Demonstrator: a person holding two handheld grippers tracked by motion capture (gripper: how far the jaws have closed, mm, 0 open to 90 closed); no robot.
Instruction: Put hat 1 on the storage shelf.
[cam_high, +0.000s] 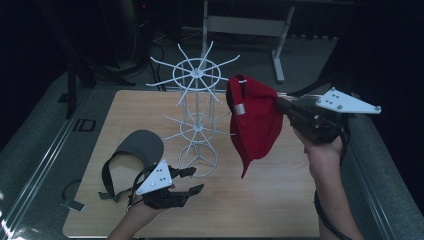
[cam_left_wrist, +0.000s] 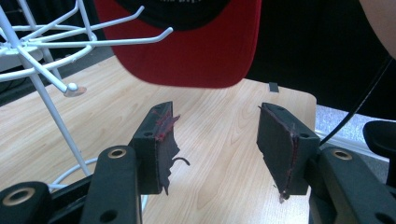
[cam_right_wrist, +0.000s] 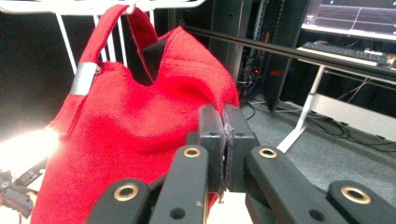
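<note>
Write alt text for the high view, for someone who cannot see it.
A red cap, pinched in the shut right gripper, has its back strap looped over a prong of a white wire rack standing on a wooden table. The left gripper rests open on the table beside a grey visor.

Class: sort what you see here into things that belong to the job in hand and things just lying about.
In the job:
- red fabric cap
- white wire hook rack
- right hand-held gripper

Lying about:
- grey visor with black strap
- left hand-held gripper, open

Red cap (cam_left_wrist: 187, 51) crown beyond top edge
</note>
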